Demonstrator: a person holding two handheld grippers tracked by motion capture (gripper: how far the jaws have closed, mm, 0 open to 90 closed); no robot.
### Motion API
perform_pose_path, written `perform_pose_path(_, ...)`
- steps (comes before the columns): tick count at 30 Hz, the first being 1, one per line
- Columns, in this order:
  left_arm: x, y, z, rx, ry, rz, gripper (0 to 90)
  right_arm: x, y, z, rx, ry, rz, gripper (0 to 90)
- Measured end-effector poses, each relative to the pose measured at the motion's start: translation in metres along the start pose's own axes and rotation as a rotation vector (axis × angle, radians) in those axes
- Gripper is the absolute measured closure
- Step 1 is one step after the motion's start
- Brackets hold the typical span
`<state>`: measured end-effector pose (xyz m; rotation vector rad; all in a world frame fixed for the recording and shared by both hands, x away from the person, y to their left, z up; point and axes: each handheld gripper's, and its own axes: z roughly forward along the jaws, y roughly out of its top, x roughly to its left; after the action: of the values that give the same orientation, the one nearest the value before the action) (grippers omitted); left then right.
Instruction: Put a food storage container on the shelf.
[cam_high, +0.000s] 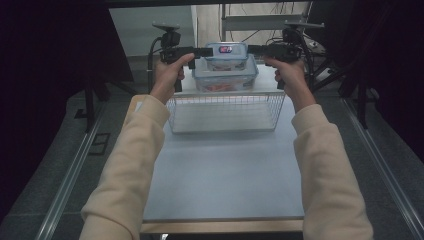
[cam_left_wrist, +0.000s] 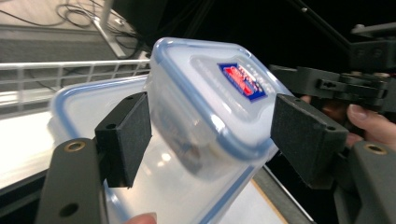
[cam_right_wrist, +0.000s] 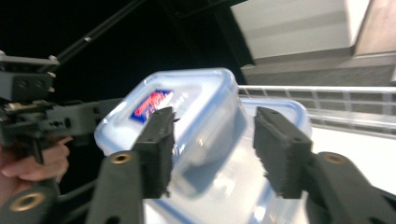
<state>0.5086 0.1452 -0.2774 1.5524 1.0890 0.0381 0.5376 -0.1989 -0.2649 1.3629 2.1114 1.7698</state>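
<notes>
A small clear container (cam_high: 226, 52) with a blue-rimmed lid and a red and blue label rests on a larger clear blue-rimmed container (cam_high: 225, 77) at the far end of the table. My left gripper (cam_high: 207, 51) reaches it from the left and my right gripper (cam_high: 252, 49) from the right. In the left gripper view the small container (cam_left_wrist: 205, 93) lies between the wide jaws of my left gripper (cam_left_wrist: 210, 126), which stands open. In the right gripper view my right gripper (cam_right_wrist: 212, 144) straddles one end of the small container (cam_right_wrist: 196, 102), with a gap at the right pad.
A wire basket (cam_high: 225, 112) stands on the grey table (cam_high: 225, 170) just in front of the stacked containers. Dark stands and cables crowd the floor beyond the far edge. The person's cream sleeves run along both sides of the table.
</notes>
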Motion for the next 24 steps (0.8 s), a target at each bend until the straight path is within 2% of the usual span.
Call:
perform_pose_path(2,-0.001,-0.005,-0.008,-0.004,0.004,0.015,29.1,0.003,-0.007,-0.010,0.001,-0.028,-0.031,67.2)
perform_pose_path(4,-0.002,-0.010,-0.013,-0.007,0.004,0.019,29.1,0.008,-0.014,-0.015,0.043,-0.036,-0.080,76.9)
perform_pose_path(8,-0.003,-0.018,-0.022,0.004,0.010,0.029,29.3,0.018,-0.027,-0.012,0.116,-0.004,-0.147,87.6)
perform_pose_path(12,-0.003,-0.020,-0.027,0.011,0.013,0.029,29.3,0.029,-0.032,0.000,0.137,0.024,-0.178,89.2)
perform_pose_path(15,-0.003,-0.021,-0.029,0.017,0.012,0.038,29.3,0.032,-0.032,0.008,0.148,0.023,-0.189,89.3)
perform_pose_path(24,-0.005,-0.024,-0.030,0.020,0.012,0.049,29.2,0.028,-0.031,0.012,0.137,0.017,-0.174,89.5)
